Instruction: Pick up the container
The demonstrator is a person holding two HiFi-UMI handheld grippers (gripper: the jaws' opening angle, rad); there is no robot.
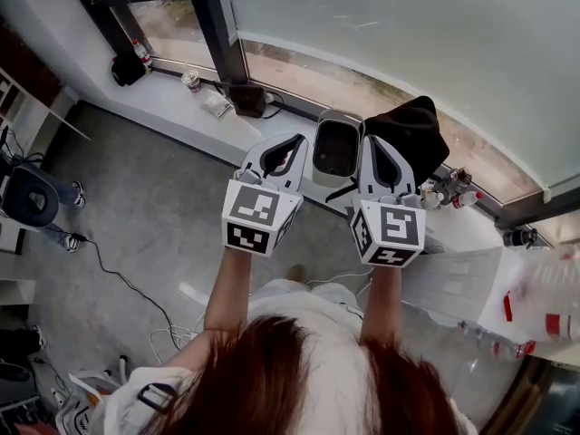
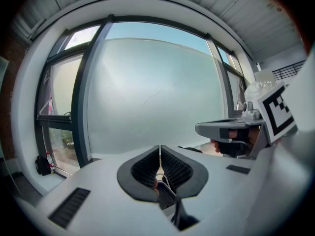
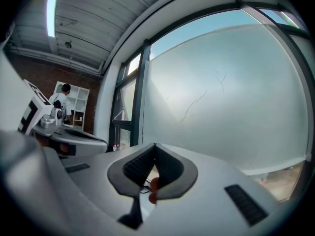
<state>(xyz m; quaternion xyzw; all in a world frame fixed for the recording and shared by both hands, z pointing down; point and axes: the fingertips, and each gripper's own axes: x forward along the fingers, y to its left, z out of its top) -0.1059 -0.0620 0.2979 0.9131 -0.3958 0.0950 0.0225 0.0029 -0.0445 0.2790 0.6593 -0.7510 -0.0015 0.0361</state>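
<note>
Head view, bottom edge: my hair, then the two marker cubes, one on each tongs.

Tongs state: the left tongs have the jaw tips touching, with nothing between them. The right tongs are also closed tip to tip and empty. Both point out level toward the frosted window.

Container: centre of the frame, seen between the two tongs but gripped by neither. It looks to sit on the white sill, open side up, apparently empty. A black bag is just beside it on the right.

Progress: my reading is the pick-up has not begun. Left to do — open the jaws, come down to the rim, grip, lift.

Counts: container 1; tongs 2; cubes 2; black bag 1; red-capped bottle upper left 1; several small bottles at right, too small to count.
</note>
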